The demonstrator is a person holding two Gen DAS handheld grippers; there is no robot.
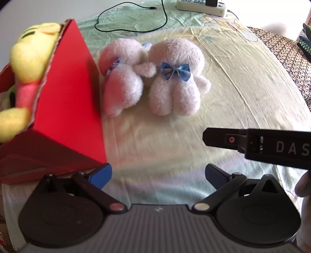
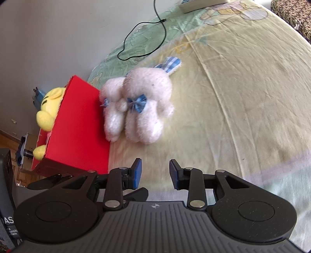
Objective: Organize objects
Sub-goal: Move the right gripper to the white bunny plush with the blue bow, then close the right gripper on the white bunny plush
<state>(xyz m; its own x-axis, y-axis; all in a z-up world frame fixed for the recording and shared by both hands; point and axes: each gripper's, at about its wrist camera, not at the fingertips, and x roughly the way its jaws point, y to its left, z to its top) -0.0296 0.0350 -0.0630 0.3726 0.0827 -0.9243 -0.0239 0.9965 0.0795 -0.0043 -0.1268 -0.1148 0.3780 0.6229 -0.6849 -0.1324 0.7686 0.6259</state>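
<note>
Left gripper [image 1: 158, 173]: jaws wide, empty.
Right gripper [image 2: 155, 173]: jaws narrow, empty.
Risk: white plush toys [image 1: 155, 77] touch; one grab may drag both against red box [image 1: 68, 97].

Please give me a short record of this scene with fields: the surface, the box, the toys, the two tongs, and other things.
surface: bed sheet, pale yellow and green
box: red box, open, on the sheet's left side
toy in box: yellow plush, partly over the rim
toys outside: two white plush toys with blue bows, side by side, right of the box
left tongs: open, empty
right tongs: open, empty
other: black cable, power strip
</note>
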